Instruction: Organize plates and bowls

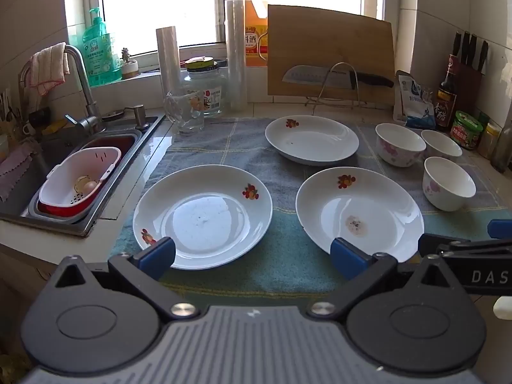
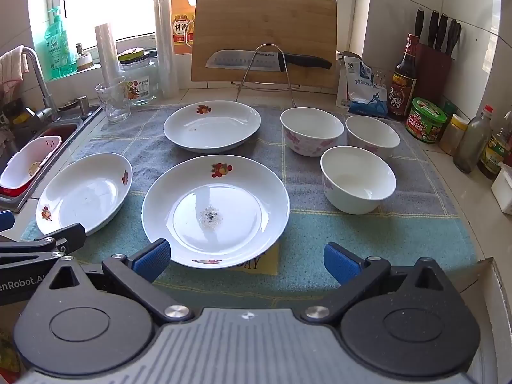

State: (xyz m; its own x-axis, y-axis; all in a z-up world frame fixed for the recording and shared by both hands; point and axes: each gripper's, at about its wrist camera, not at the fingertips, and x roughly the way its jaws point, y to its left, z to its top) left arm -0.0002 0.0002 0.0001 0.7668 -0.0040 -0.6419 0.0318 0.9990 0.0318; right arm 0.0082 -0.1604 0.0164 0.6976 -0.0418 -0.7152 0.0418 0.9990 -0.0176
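Right wrist view: the right gripper (image 2: 244,264) is hovering with jaws spread wide and empty, directly before the stained plate (image 2: 216,209) at the towel's (image 2: 368,243) near edge; the left gripper (image 1: 252,257), likewise spread, is facing the neighbouring plate (image 1: 203,216).
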